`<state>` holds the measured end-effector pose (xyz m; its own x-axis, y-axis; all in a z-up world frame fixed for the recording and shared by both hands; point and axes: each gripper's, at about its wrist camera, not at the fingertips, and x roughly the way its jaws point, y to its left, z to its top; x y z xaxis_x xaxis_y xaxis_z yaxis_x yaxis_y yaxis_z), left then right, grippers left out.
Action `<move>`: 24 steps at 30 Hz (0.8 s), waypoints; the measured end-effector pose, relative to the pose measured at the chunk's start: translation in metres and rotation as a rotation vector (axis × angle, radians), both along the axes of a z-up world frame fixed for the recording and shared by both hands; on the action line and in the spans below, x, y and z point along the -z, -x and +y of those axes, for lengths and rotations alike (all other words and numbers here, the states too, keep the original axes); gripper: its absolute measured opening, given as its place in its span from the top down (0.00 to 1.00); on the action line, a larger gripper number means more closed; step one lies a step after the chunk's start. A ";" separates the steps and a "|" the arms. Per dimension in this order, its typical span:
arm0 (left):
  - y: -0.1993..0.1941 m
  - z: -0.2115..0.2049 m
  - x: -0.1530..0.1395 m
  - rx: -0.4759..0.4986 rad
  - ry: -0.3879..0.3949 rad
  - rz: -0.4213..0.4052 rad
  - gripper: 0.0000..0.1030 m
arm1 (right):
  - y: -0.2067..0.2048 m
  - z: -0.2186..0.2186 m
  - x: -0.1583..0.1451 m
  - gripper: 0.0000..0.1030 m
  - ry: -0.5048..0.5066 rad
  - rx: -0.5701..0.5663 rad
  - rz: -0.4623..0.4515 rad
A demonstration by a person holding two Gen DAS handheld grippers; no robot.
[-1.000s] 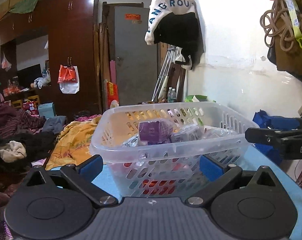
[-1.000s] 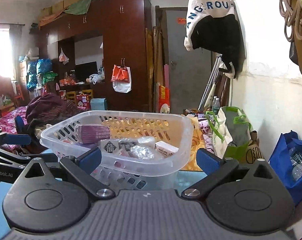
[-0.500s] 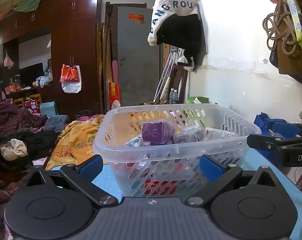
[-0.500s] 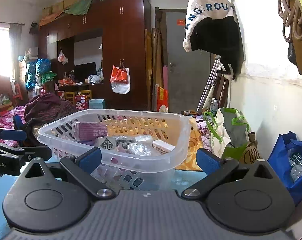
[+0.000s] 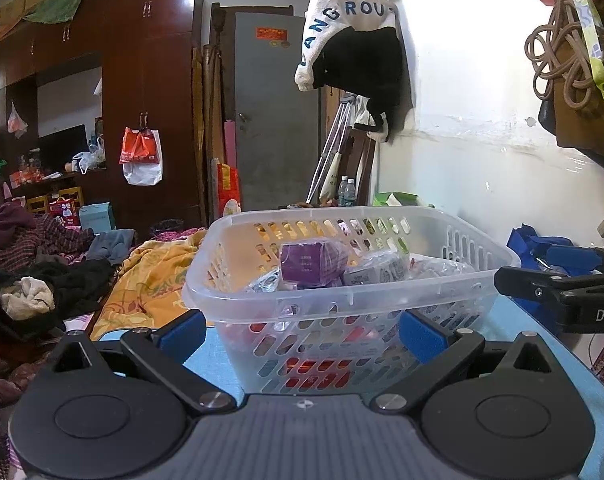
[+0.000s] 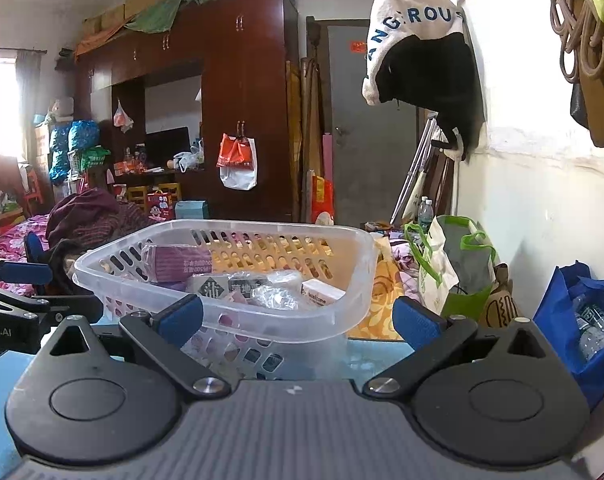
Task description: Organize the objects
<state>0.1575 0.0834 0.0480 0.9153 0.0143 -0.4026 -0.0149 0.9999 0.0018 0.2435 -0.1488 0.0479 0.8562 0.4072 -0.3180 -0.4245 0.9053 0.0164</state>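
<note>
A clear slotted plastic basket (image 5: 430, 300) (image 6: 342, 304) stands on the blue table, holding a purple box (image 5: 308, 264) (image 6: 178, 268), a grey-white printed packet (image 6: 230, 286), crinkled clear wrappers (image 6: 276, 296) and a small white box (image 6: 322, 298). My left gripper (image 5: 302, 330) is open just short of the basket's near wall, nothing between its blue pads. My right gripper (image 6: 298, 320) is open too, with the basket's near corner in front of its left pad. The right gripper's fingers show at the right edge of the left wrist view, the left gripper's at the left edge of the right wrist view.
A white wall runs along the right, with a hanging jacket (image 5: 354, 40) and coiled rope (image 5: 562, 60). A blue bag (image 6: 582, 320) and a green-handled bag (image 6: 450, 264) sit right of the table. Piled clothes and a yellow blanket (image 5: 154, 280) lie beyond the table (image 5: 210, 352).
Both grippers have drawn back slightly and risen, so the basket sits a little lower and farther in each view. Both stay open and the basket has not moved.
</note>
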 end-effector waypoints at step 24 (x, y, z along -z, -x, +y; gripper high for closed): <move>-0.003 -0.002 0.000 0.000 0.020 0.007 0.00 | -0.003 -0.001 0.000 0.00 0.017 -0.013 0.011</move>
